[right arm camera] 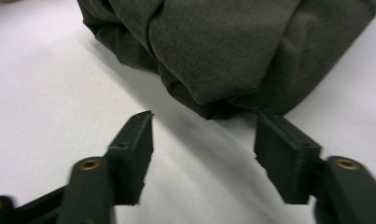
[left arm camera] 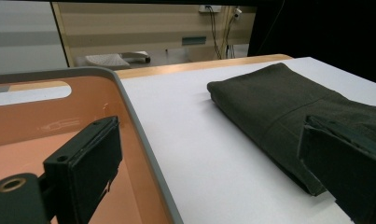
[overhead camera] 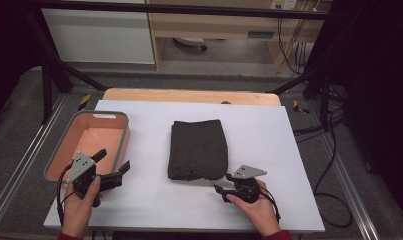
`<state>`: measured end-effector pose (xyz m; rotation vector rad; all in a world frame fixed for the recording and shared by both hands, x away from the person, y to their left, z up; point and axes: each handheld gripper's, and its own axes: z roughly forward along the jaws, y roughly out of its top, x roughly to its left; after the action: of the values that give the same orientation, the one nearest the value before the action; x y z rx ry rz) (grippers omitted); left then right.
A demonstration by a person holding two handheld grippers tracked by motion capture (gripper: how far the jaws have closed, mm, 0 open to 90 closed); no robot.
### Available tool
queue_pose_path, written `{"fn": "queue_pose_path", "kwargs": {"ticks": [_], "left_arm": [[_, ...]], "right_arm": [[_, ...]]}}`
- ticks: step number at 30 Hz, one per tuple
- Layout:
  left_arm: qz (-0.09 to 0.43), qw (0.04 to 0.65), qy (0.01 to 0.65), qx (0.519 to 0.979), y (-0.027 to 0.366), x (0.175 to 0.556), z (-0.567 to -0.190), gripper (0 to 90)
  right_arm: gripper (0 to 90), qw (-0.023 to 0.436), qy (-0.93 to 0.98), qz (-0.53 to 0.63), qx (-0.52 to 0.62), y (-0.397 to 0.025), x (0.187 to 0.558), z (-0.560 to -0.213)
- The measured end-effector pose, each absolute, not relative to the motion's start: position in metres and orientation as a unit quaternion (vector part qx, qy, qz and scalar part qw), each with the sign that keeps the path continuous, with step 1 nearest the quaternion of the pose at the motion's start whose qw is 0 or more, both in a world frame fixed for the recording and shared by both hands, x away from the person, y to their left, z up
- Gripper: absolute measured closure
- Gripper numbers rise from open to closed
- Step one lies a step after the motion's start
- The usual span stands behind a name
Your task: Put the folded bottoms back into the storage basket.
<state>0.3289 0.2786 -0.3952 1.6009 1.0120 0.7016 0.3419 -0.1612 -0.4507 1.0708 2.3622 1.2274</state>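
Note:
A folded dark olive garment (overhead camera: 197,149) lies in the middle of the white table top (overhead camera: 269,140). At its left stands an orange bin with a grey rim (overhead camera: 120,150). My left gripper (overhead camera: 112,161) is open at the bin's near right corner, one jaw over the bin's inside and the other over the table. In the left gripper view, the left gripper (left arm camera: 209,135) straddles the bin's rim (left arm camera: 134,121), with the garment (left arm camera: 279,100) off to the right. My right gripper (overhead camera: 223,183) is open just short of the garment's near edge; the right gripper (right arm camera: 204,135) holds nothing, and the garment's fold (right arm camera: 213,60) lies just ahead.
The white top rests on a wooden table (overhead camera: 189,95). Black frame bars (overhead camera: 54,75) and cables (overhead camera: 334,130) flank the table. The bin's floor (left arm camera: 17,158) is bare. Open white surface lies right of the garment.

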Motion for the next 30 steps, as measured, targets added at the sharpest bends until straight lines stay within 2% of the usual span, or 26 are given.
{"fn": "queue_pose_path", "kwargs": {"ticks": [8, 11, 12, 13, 15, 19, 30], "left_arm": [[0.295, 0.530, 0.428, 0.670, 0.279, 0.329, -0.396, 6.5], [0.296, 0.531, 0.430, 0.668, 0.279, 0.329, -0.396, 6.6], [0.297, 0.531, 0.430, 0.667, 0.279, 0.329, -0.395, 6.6], [0.297, 0.530, 0.431, 0.667, 0.279, 0.329, -0.395, 6.6], [0.298, 0.530, 0.432, 0.667, 0.279, 0.329, -0.395, 6.5], [0.298, 0.529, 0.431, 0.667, 0.278, 0.328, -0.395, 6.5], [0.298, 0.532, 0.435, 0.663, 0.282, 0.328, -0.395, 6.7]], "right_arm": [[51.6, 0.132, 0.821, 0.414, 0.370, -0.147, 0.355, -0.460], [56.1, 0.143, 0.822, 0.410, 0.368, -0.139, 0.360, -0.461], [66.6, 0.160, 0.818, 0.416, 0.363, -0.137, 0.361, -0.460], [66.6, 0.160, 0.818, 0.416, 0.363, -0.137, 0.361, -0.460], [78.4, 0.172, 0.821, 0.418, 0.349, -0.136, 0.361, -0.459], [82.1, 0.168, 0.820, 0.426, 0.343, -0.138, 0.360, -0.456], [82.8, 0.153, 0.822, 0.435, 0.334, -0.143, 0.346, -0.449]]}}
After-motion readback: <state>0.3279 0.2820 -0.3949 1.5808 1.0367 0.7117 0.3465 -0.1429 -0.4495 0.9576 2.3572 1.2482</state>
